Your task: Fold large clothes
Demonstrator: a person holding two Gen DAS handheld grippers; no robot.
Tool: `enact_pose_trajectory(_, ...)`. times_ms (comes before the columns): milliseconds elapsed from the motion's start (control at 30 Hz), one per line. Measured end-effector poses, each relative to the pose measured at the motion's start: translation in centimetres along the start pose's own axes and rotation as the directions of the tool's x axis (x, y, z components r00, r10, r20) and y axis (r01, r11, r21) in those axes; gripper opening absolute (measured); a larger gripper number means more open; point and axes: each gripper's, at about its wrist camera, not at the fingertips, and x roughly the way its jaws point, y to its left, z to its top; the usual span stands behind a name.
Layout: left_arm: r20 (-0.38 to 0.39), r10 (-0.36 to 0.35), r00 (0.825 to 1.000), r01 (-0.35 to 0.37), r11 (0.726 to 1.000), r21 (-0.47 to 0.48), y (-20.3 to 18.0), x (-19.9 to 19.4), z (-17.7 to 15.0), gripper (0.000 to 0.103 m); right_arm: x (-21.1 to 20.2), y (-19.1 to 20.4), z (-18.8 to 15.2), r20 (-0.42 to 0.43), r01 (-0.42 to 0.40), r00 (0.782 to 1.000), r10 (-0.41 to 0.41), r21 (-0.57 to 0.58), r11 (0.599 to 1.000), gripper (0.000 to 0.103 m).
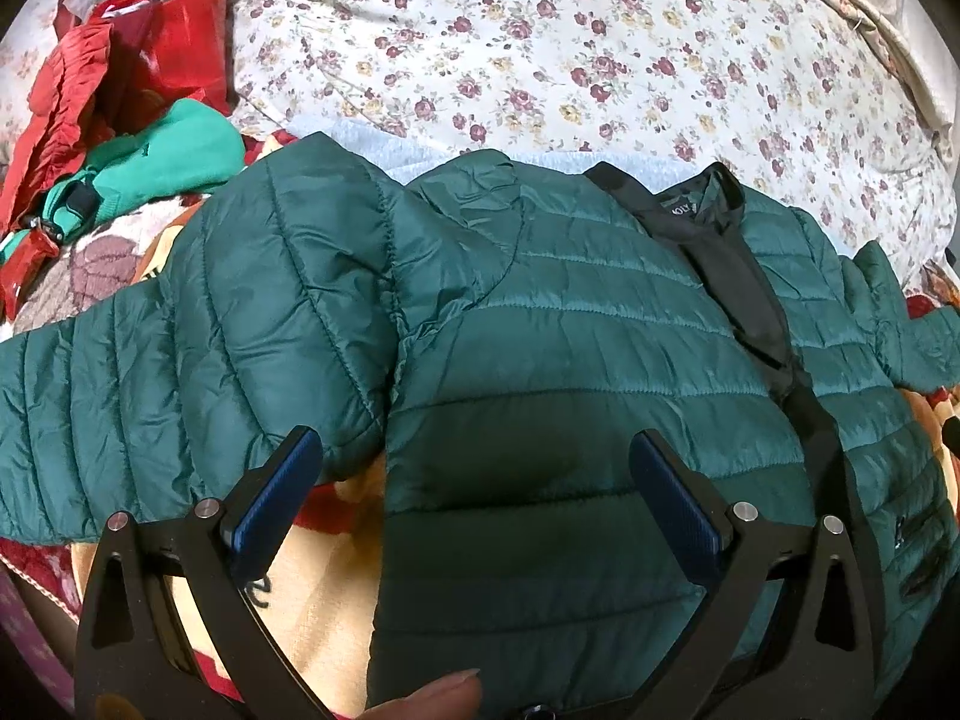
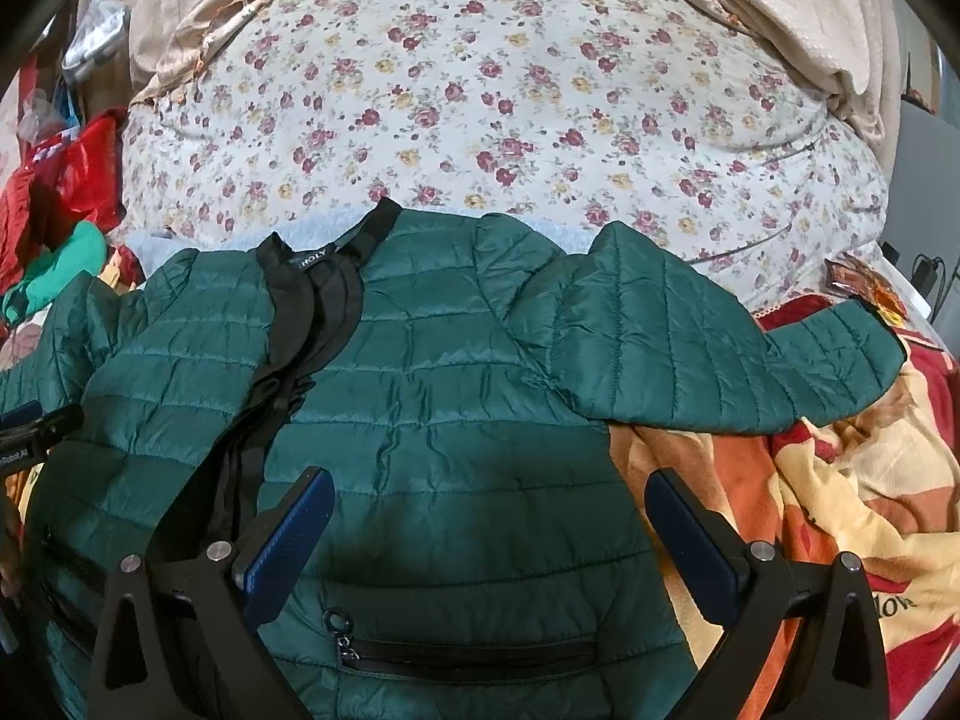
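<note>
Left wrist view showed the left gripper spread wide and empty above the green puffer jacket, which lay front-up on the patterned blanket, collar away. The right gripper gaped likewise. The sleeves ran sideways; each gripper was nearer its own sleeve.

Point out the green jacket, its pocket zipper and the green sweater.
green jacket [image 1: 540, 324]: left wrist view, quilted chest panel.
pocket zipper [image 2: 474, 654]: right wrist view, middle of the black zip line.
green sweater [image 1: 174, 150]: left wrist view, bunched body.
</note>
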Motion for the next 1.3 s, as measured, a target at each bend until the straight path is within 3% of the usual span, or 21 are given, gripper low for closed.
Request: enact_pose_trajectory(1300,0.018,0.041,0.999,-0.043,0.996,0.080,-1.5,0.7,-1.0,0.103,0.1,0.8,-0.1,-0.010,0.004,1.000,-0.004,-0.034,0.999,0.103)
